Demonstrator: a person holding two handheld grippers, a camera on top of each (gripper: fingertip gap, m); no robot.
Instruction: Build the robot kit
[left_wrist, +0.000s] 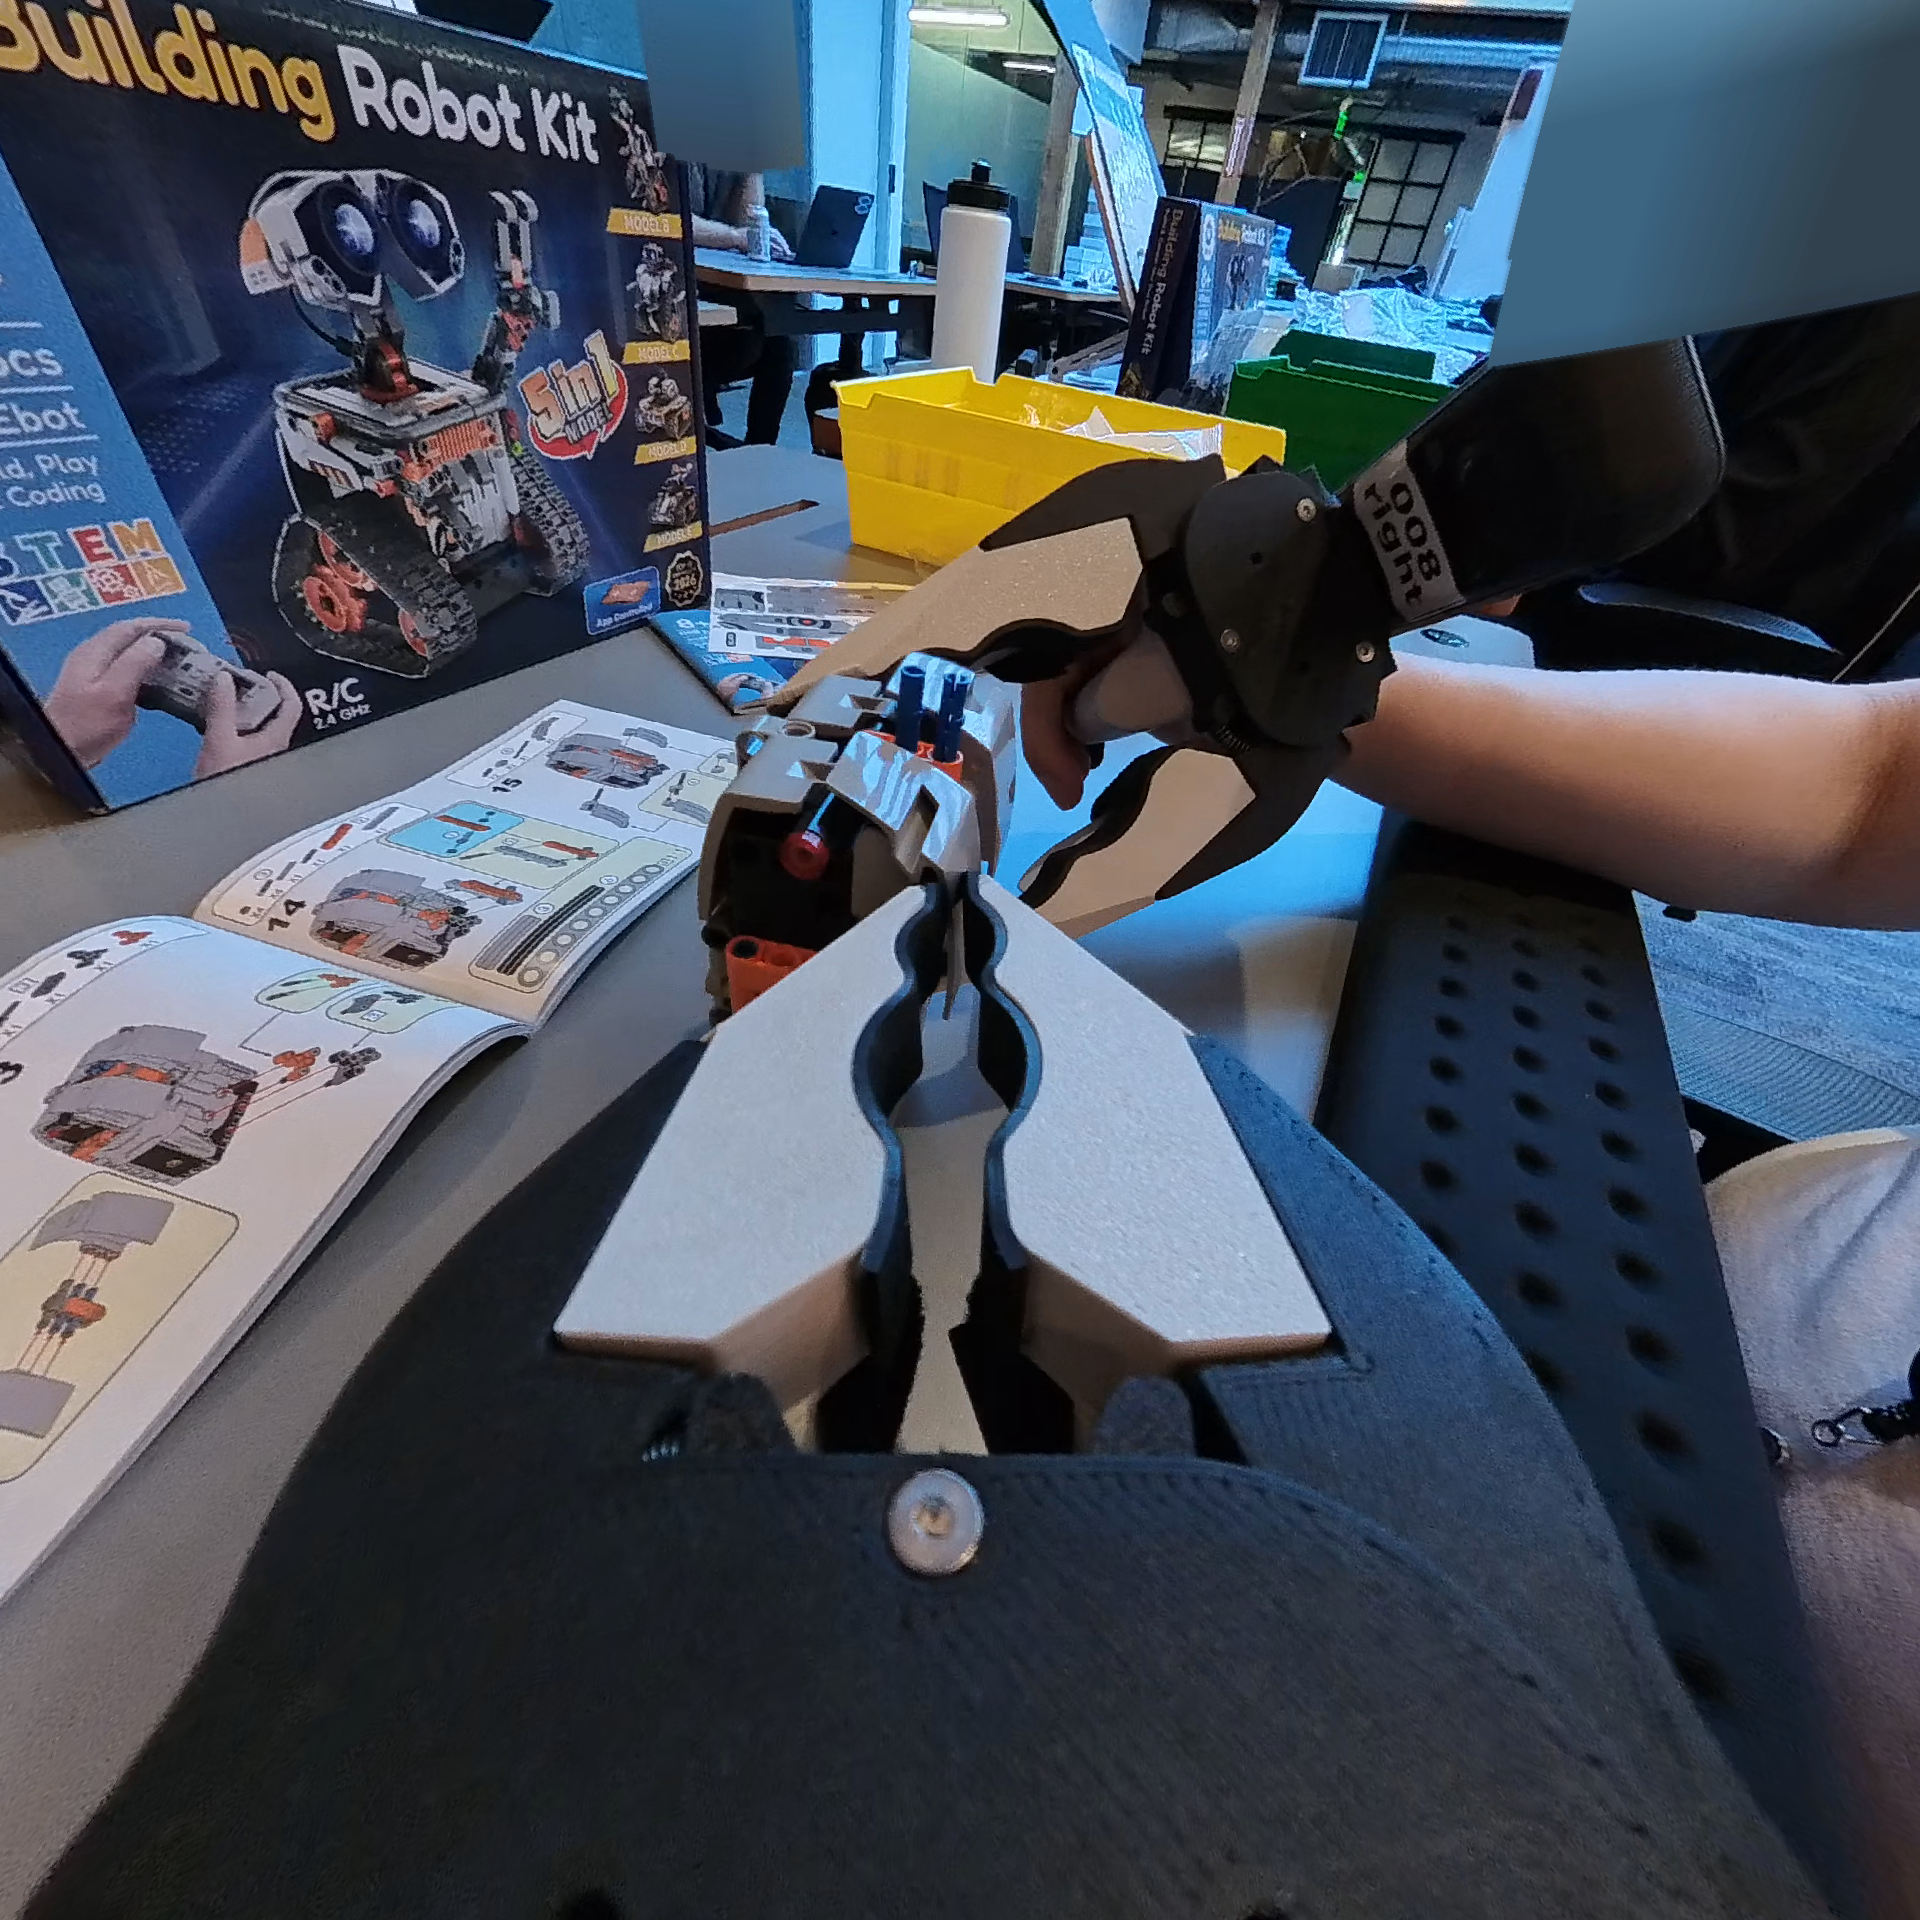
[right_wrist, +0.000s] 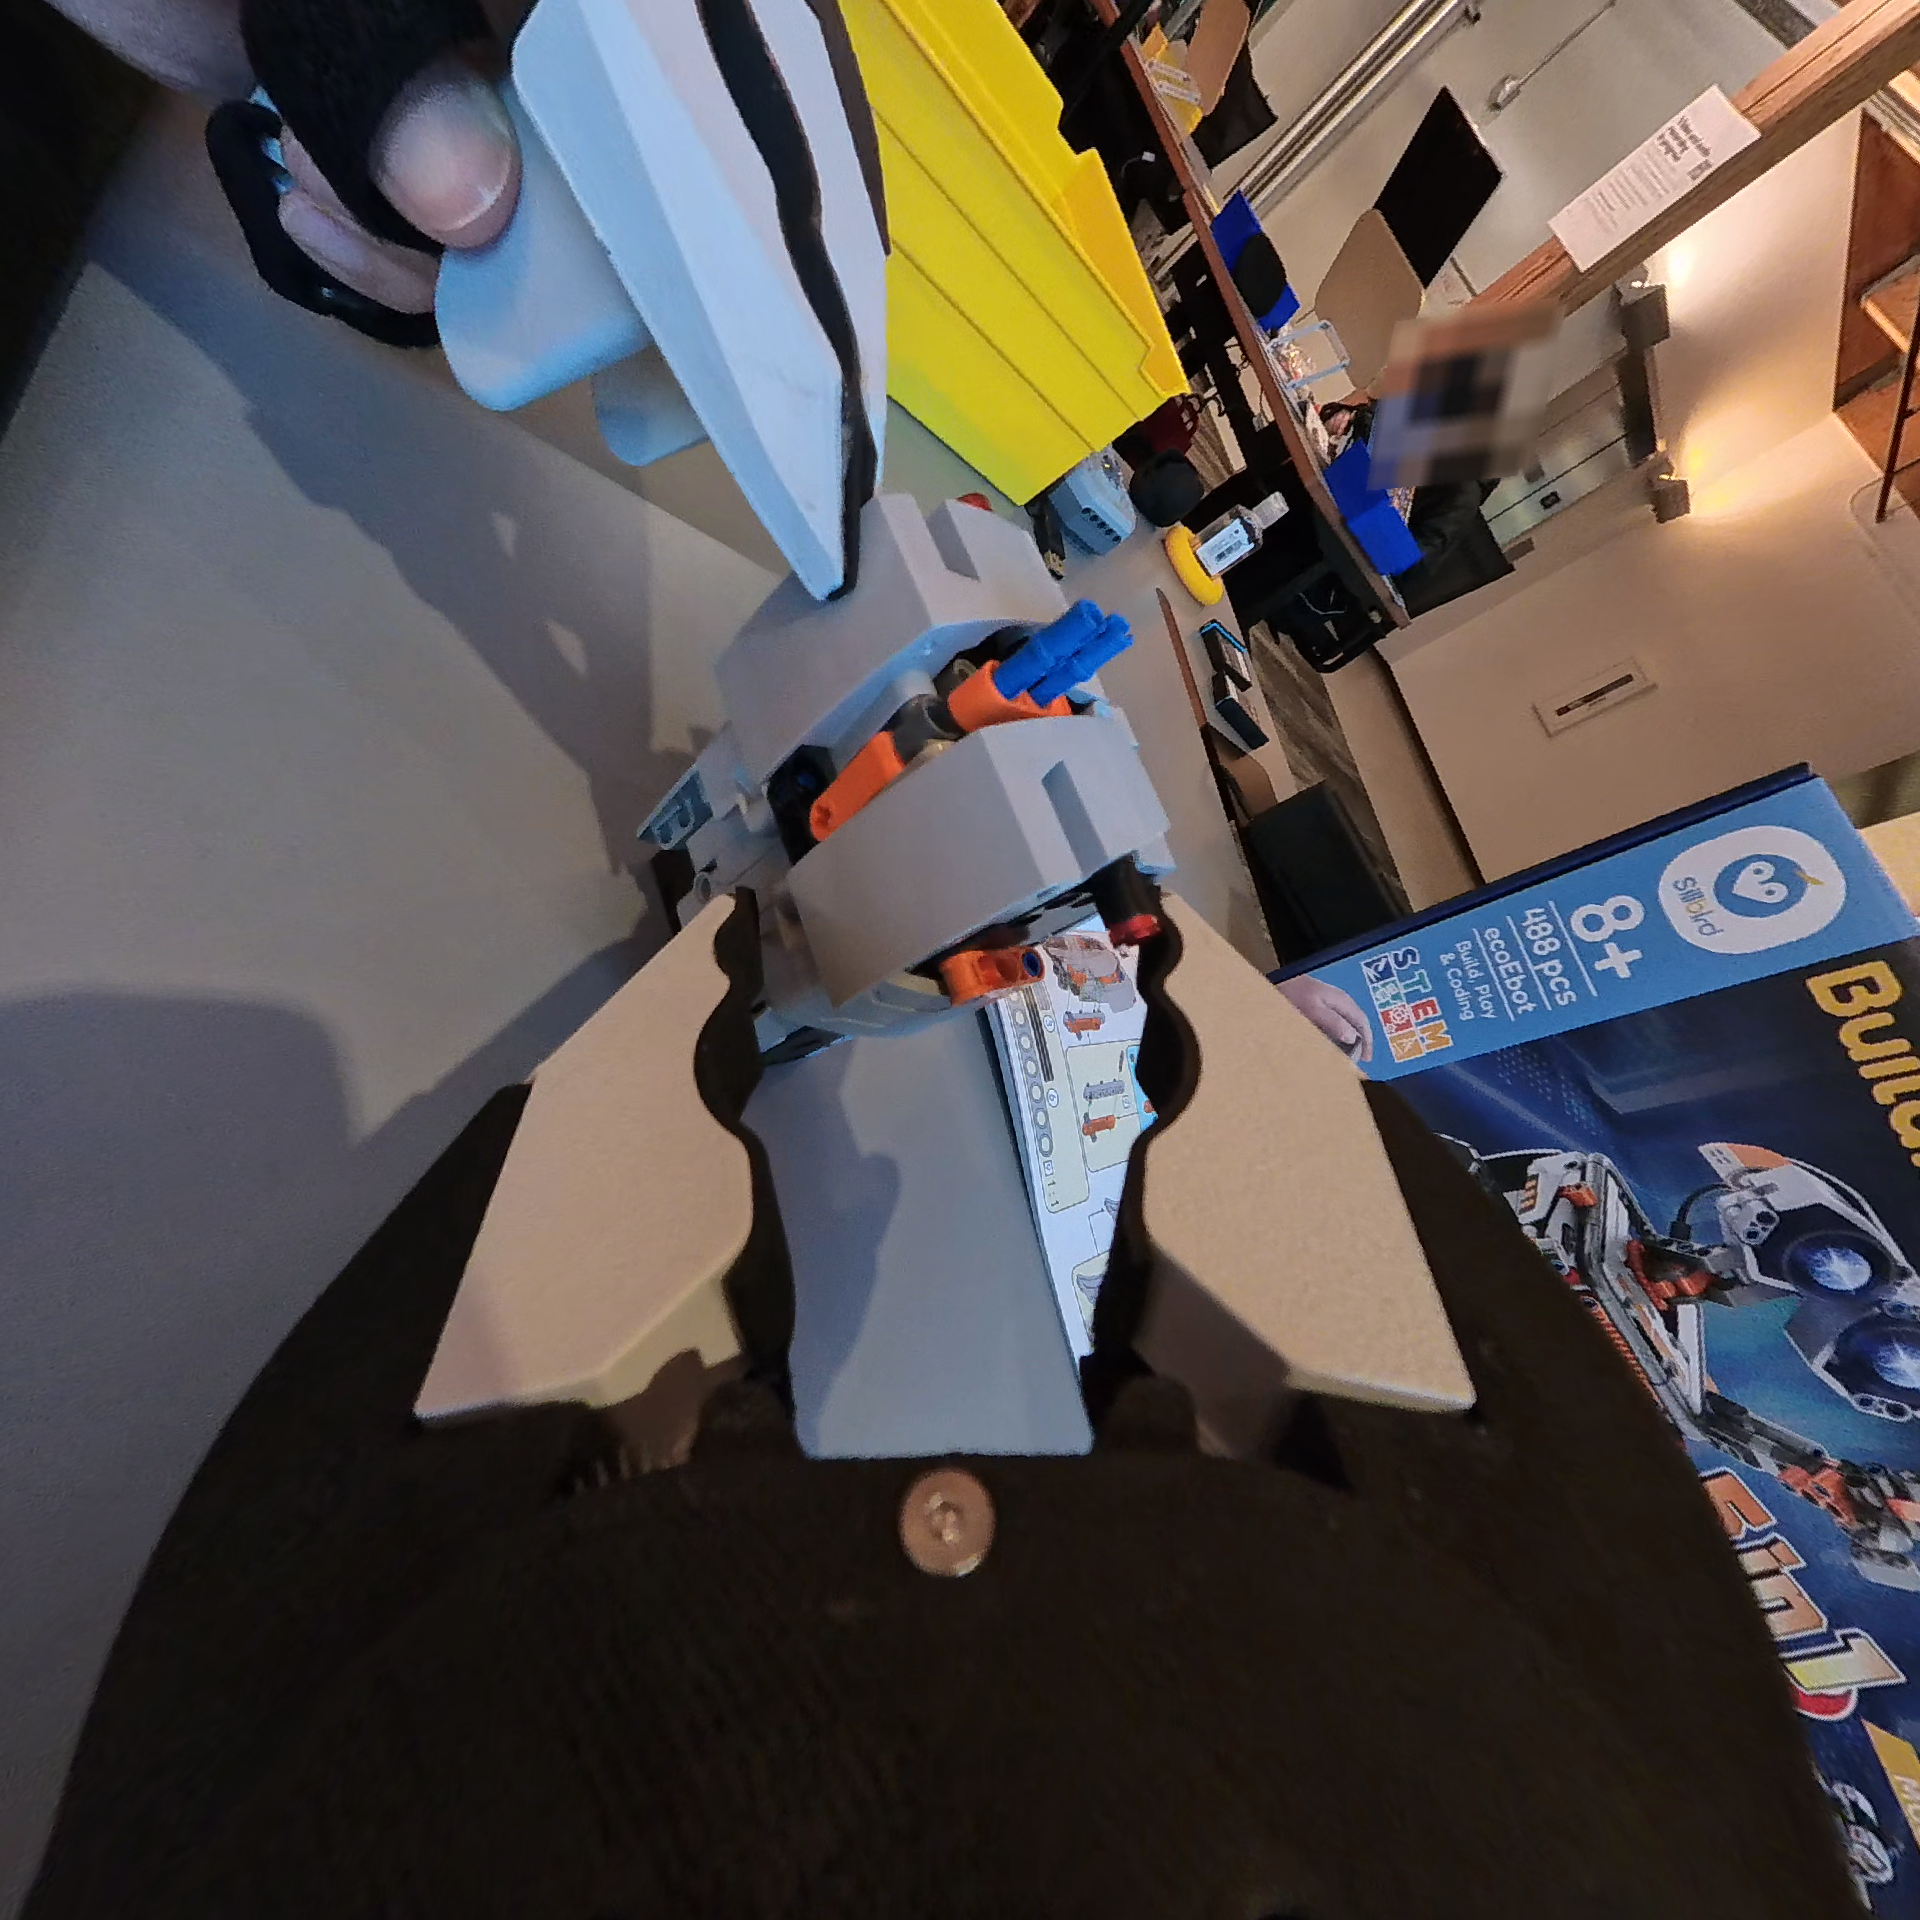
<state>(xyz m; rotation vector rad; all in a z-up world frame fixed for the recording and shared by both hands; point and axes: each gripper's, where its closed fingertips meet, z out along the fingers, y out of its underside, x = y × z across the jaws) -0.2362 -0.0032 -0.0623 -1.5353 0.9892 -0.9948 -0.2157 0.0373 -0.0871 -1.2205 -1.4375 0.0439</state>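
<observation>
A partly built grey brick model (left_wrist: 831, 821) with orange parts and two blue pins (left_wrist: 930, 696) is held over the grey table (left_wrist: 623, 997). My left gripper (left_wrist: 951, 904) is shut on a thin grey panel at the model's near end. In the right wrist view the left gripper (right_wrist: 836, 561) pinches the model's (right_wrist: 935, 831) far grey panel. My right gripper (right_wrist: 945, 925) is open, its fingers on either side of the model. In the left wrist view the right gripper (left_wrist: 914, 805) has its upper finger resting on the model's top and its lower finger beside it.
An open instruction booklet (left_wrist: 364, 935) lies left of the model. The blue kit box (left_wrist: 312, 364) stands behind it. A yellow bin (left_wrist: 987, 457), a green bin (left_wrist: 1330, 405) and a white bottle (left_wrist: 971, 281) are farther back. A black perforated chair (left_wrist: 1538, 1143) is at right. About 6 centimeters separates my left fingertips from my right.
</observation>
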